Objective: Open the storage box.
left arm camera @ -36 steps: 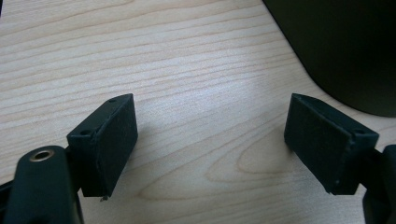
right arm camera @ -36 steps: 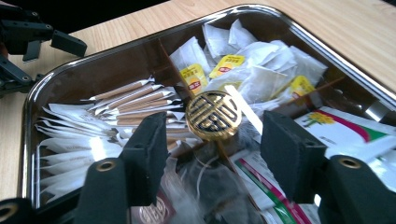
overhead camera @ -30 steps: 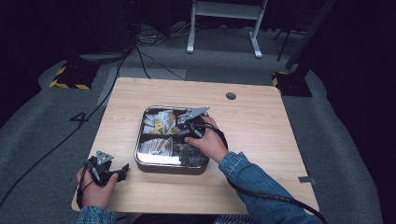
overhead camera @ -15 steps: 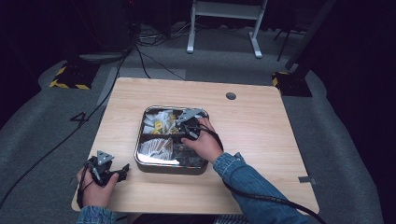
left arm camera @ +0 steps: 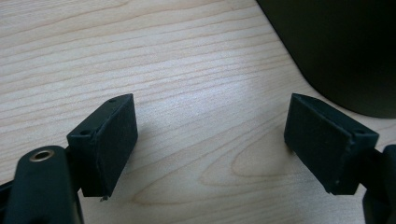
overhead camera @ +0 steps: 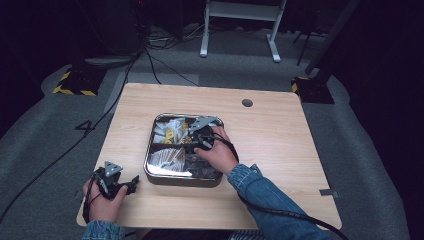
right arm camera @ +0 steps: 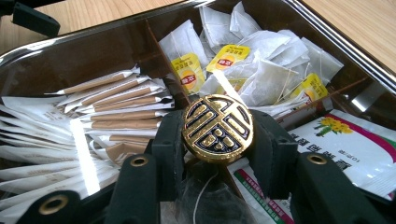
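Over the divided metal tin [overhead camera: 150, 172], the right gripper [right arm camera: 217, 144] has just clamped the round gold-embossed knob [right arm camera: 217, 128], ready for lifting; the left gripper [left arm camera: 210, 140] rests wide open beside it.

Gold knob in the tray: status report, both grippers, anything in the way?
Right hand-held gripper shut on gold knob, jaws just closed. Left hand-held gripper open over bare table. Knob sits at centre of clear lid over tray; nothing blocking.
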Available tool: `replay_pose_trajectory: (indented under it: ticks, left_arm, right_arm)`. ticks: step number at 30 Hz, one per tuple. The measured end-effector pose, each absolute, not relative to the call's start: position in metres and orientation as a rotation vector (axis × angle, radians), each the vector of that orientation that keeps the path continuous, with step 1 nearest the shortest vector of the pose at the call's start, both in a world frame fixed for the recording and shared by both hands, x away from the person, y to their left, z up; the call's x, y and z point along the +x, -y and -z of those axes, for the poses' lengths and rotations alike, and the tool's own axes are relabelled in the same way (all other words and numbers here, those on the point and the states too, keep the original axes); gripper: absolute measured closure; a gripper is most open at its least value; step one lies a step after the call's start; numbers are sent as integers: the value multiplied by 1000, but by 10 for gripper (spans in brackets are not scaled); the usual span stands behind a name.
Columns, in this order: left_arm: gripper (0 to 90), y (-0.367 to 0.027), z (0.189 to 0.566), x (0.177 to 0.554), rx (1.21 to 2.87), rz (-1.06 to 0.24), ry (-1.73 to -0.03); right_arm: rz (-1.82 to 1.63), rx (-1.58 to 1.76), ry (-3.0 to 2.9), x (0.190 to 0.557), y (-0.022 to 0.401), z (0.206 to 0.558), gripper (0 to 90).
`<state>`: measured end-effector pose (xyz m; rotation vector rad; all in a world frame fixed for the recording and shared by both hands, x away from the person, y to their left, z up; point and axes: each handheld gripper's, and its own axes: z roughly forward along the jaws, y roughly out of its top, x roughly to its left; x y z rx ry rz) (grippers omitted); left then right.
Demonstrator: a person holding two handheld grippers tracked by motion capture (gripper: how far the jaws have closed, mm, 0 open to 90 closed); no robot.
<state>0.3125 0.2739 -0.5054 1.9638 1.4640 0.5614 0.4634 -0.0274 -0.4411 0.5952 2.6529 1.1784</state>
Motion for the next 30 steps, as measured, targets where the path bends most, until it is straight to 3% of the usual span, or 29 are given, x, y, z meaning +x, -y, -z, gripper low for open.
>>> replay_pose_trajectory:
  ticks: [19, 30]
  left_arm:
    - [178, -274, 505, 313, 1963, -559, -1465]
    - [177, -274, 505, 313, 1966, -558, -1462]
  right_arm:
    - [-1185, 615, -2640, 464, 27, 437, 587]
    - [-1237, 578, -2596, 463, 34, 408, 587]
